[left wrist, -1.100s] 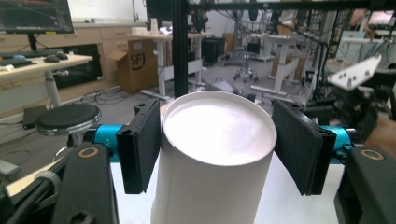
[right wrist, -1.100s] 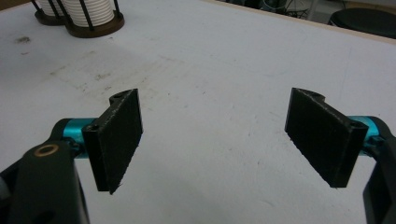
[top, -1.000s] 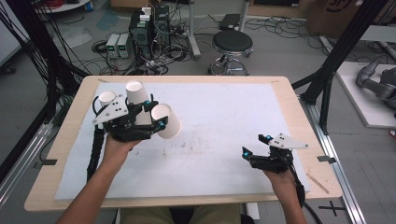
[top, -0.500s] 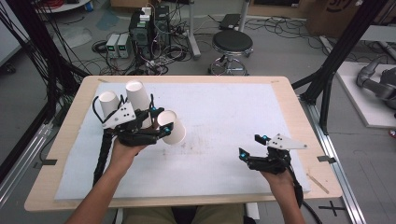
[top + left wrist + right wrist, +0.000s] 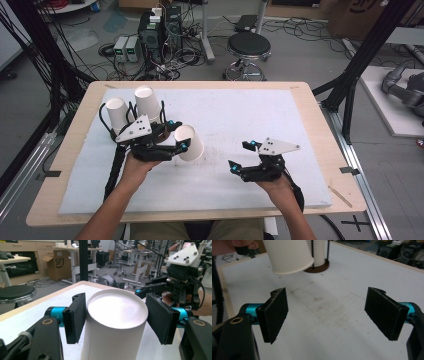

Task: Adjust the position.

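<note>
A white paper cup (image 5: 189, 143) hangs upside down and tilted above the white mat, with my left gripper (image 5: 178, 135) shut on it. In the left gripper view the cup (image 5: 115, 325) sits between the two black jaws of the left gripper (image 5: 116, 315), its flat bottom facing the camera. My right gripper (image 5: 242, 155) rests low at the mat's right front, open and holding nothing. In the right gripper view its jaws stand wide apart around the right gripper (image 5: 328, 312) midpoint over stained mat, and the held cup (image 5: 288, 256) hovers at the upper left.
Two stacks of white cups (image 5: 116, 113) (image 5: 147, 102) stand in a wire holder at the mat's back left; its round brown base (image 5: 318, 268) appears behind the held cup. The white mat (image 5: 240, 112) covers the wooden table (image 5: 310, 92). A stool (image 5: 248, 47) stands beyond.
My left gripper has carried the cup rightwards, away from the stacks and toward the mat's middle. The right gripper has stayed nearly still.
</note>
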{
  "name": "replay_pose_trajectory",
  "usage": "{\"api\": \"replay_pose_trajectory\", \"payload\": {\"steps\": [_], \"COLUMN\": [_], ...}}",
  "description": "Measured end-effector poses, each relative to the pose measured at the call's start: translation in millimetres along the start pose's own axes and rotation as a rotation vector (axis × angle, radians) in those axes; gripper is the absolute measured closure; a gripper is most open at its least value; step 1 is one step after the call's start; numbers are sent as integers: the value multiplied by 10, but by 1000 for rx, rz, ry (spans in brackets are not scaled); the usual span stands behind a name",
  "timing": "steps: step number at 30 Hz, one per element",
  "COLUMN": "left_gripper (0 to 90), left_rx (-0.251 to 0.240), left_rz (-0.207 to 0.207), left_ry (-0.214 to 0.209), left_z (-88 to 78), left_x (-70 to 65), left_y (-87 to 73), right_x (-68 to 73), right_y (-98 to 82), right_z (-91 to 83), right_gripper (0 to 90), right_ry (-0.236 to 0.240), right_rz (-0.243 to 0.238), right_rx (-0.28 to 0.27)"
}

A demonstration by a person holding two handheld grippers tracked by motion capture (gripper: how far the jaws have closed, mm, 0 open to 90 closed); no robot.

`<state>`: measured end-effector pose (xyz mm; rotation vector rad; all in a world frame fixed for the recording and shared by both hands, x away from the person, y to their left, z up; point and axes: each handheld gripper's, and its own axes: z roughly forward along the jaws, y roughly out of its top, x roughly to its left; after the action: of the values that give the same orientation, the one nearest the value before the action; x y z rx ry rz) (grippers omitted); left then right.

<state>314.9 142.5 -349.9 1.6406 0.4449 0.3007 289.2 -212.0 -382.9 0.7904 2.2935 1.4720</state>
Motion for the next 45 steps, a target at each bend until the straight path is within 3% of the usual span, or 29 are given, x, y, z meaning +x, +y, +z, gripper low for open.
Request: {"api": "replay_pose_trajectory", "payload": {"steps": [10, 21, 33, 45], "left_gripper": [349, 350, 352, 353], "left_rx": [22, 50, 44, 27], "left_rz": [4, 10, -10, -18], "left_ry": [-55, -140, -196, -213], "left_z": [33, 159, 208, 207], "left_x": [-79, -229, -311, -314], "left_y": [-18, -32, -43, -37], "right_x": [98, 210, 283, 291], "right_y": [142, 176, 163, 149], "right_z": [296, 477, 552, 568], "right_gripper": [196, 197, 196, 251], "right_ry": [162, 276, 316, 322], "right_rz": [-64, -112, -122, -158], "right_rx": [-3, -7, -24, -41]}}
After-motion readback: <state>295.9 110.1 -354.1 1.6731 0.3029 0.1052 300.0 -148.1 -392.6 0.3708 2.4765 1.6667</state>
